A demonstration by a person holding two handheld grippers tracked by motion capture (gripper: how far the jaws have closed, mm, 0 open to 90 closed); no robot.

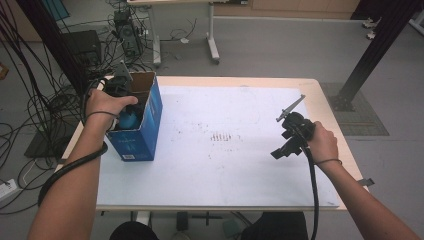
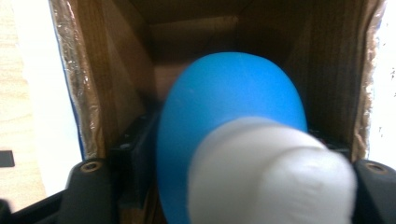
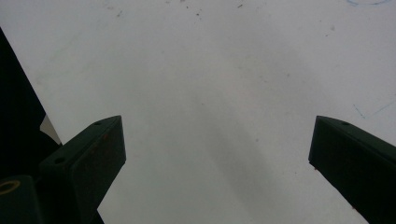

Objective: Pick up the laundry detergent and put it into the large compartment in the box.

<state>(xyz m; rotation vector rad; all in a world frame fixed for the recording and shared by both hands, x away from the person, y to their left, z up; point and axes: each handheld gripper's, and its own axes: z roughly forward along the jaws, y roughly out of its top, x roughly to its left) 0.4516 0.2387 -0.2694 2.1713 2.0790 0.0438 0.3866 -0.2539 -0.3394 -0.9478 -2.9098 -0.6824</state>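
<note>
One blue bottle (image 2: 229,121) – white cap (image 2: 271,172) toward camera, long way down into one box (image 1: 145,120). Left gripper (image 1: 120,87) jaws loosening round it. Right gripper (image 3: 217,163) wide open – holding nothing.

Looks like a lab or tech workspace: black cables (image 1: 30,95) sprawl over the grey floor (image 1: 280,45) at 10 o'clock, a computer tower (image 1: 126,34) at 11, plain white bench (image 1: 225,150), black metal frame post (image 1: 375,50) at 2.
</note>
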